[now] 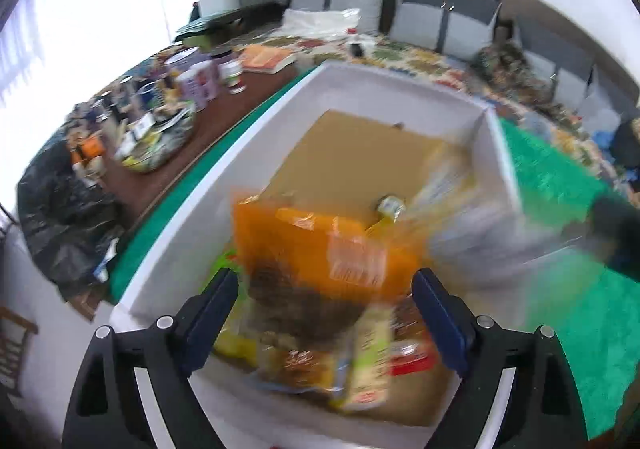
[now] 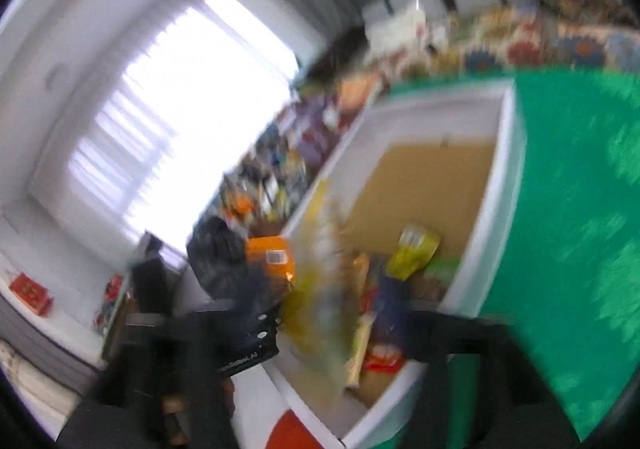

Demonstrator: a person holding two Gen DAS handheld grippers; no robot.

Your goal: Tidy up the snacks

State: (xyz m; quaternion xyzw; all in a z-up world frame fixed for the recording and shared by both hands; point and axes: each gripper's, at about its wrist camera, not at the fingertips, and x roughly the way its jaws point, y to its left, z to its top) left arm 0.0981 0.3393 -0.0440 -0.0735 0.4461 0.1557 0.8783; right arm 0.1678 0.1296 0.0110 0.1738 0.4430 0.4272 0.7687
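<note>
A white box (image 1: pixel 180 233) with a brown cardboard floor sits on a green cloth (image 1: pixel 568 289). Several snack packets lie at its near end. My left gripper (image 1: pixel 324 305) is open above them, with an orange packet (image 1: pixel 320 249) between and just beyond its blue fingertips, blurred. In the right wrist view the same box (image 2: pixel 496 209) is seen. My right gripper (image 2: pixel 340 309) is badly blurred, with a smeared yellow packet (image 2: pixel 320 281) between its fingers; whether it grips it I cannot tell. The left gripper's body and the orange packet (image 2: pixel 272 253) show at the left.
A brown table (image 1: pixel 248 105) left of the box holds jars, cans and a bowl of clutter. A black plastic bag (image 1: pixel 64 217) lies at its near end. A patterned bedspread and grey cushions (image 1: pixel 436 25) lie behind. A bright window is at the left.
</note>
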